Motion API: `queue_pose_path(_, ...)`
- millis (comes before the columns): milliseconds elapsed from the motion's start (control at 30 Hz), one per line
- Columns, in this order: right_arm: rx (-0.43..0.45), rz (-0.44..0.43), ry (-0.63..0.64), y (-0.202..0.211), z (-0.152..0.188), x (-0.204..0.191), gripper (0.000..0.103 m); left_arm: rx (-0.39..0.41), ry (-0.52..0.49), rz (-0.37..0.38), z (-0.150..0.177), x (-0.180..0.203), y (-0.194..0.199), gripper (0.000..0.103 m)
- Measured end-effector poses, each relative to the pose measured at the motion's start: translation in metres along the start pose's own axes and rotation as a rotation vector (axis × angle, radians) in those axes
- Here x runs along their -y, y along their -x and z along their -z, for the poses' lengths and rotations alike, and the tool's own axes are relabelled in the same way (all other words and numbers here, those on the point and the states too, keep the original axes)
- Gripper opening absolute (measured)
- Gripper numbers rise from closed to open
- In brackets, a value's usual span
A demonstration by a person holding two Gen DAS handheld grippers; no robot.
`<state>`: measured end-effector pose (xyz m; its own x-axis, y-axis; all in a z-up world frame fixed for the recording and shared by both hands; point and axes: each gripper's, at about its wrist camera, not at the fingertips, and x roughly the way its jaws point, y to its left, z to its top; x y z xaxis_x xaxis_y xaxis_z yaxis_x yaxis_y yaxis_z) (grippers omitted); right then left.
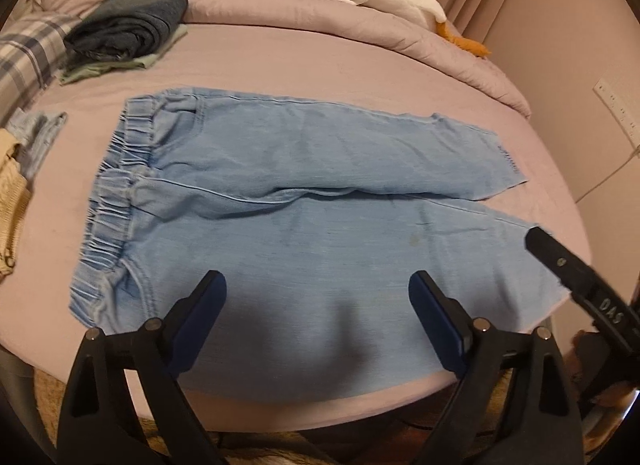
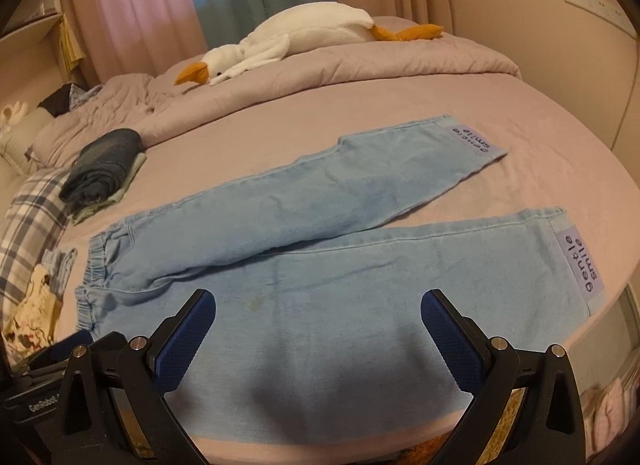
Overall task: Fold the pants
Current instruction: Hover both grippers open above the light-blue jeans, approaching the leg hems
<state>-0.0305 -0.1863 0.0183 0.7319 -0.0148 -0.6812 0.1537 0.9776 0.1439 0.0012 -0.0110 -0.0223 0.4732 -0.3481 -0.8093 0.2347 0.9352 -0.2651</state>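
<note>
Two views showed the same thing. In the left wrist view, the light blue soft denim pants [image 1: 304,201] lay flat on the pale purple bed [image 1: 320,61], stretchy waistband to the left, both legs reaching right. The left claw [image 1: 318,289] hung over the near leg, spread wide, pinching nothing. In the right wrist view, the pants [image 2: 320,249] had purple cloth labels [image 2: 580,265] at the leg ends. The right claw [image 2: 318,307] was spread wide too, with nothing in it. The pants looked light, floppy and not slippery. I think good places to grab were the waistband and the near leg's hem.
</note>
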Motion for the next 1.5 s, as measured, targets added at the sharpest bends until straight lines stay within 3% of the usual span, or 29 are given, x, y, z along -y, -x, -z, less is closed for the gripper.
queue_pose_path(933, 0.008, 0.004, -0.057, 0.000, 0.000, 0.015, 0.103, -0.036, -0.031, 0.001, 0.002, 0.007, -0.009, 0.086)
queue_pose_path(1133, 0.005, -0.001, -0.065, -0.001, 0.001, 0.017, 0.103, -0.059, -0.015, -0.012, 0.003, 0.003, -0.012, 0.075)
queue_pose_path(1500, 0.006, 0.004, -0.081, -0.002, 0.003, 0.023, 0.103, -0.056, -0.028, -0.005, 0.000, 0.006, -0.011, 0.075)
